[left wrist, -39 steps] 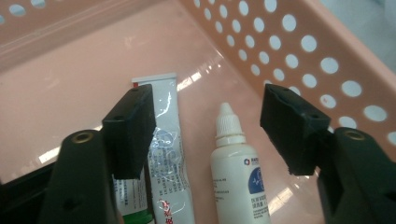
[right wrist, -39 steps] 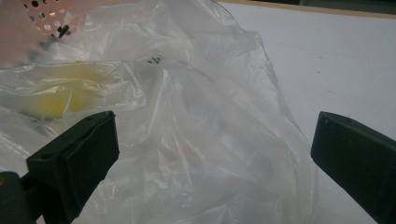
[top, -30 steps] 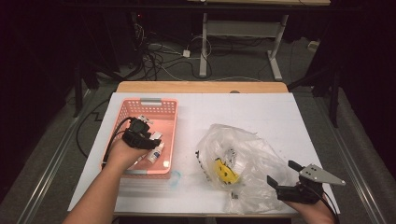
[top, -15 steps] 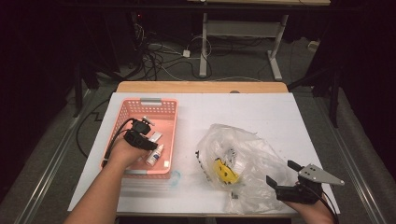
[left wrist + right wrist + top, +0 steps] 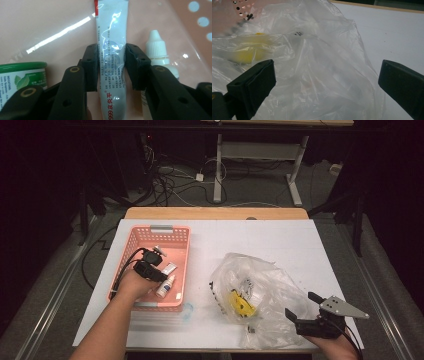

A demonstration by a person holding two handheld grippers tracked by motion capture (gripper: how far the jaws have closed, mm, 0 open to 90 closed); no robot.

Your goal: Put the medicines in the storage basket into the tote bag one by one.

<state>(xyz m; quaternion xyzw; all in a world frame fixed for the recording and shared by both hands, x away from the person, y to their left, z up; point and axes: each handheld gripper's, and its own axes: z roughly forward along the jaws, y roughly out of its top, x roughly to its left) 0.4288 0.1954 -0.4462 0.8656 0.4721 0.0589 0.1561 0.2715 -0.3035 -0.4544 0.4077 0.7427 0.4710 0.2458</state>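
My left gripper (image 5: pixel 159 268) reaches down into the pink basket (image 5: pixel 185 265). In the left gripper view its jaws have just been closing, and the pads (image 5: pixel 91 65) now press on both sides of a white tube with red and blue print (image 5: pixel 111 30) that lies on the basket floor (image 5: pixel 37 25). A white dropper bottle (image 5: pixel 157 50) lies just right of the tube, and a green-lidded jar (image 5: pixel 22 75) stands at the left. My right gripper (image 5: pixel 303 306) rests at the table's near right, wide open (image 5: pixel 327 72), at the edge of a crumpled clear plastic bag (image 5: pixel 319 50).
The bag (image 5: pixel 265 285) holds a yellow item (image 5: pixel 240 302) and small dark pieces. The dropper bottle (image 5: pixel 164 286) lies near the basket's front wall. The white tabletop (image 5: pixel 260 240) stretches behind the bag, with cables and desk legs on the floor beyond.
My left hand has shifted slightly inside the basket, down toward the tube. The right hand and the bag have stayed where they were.
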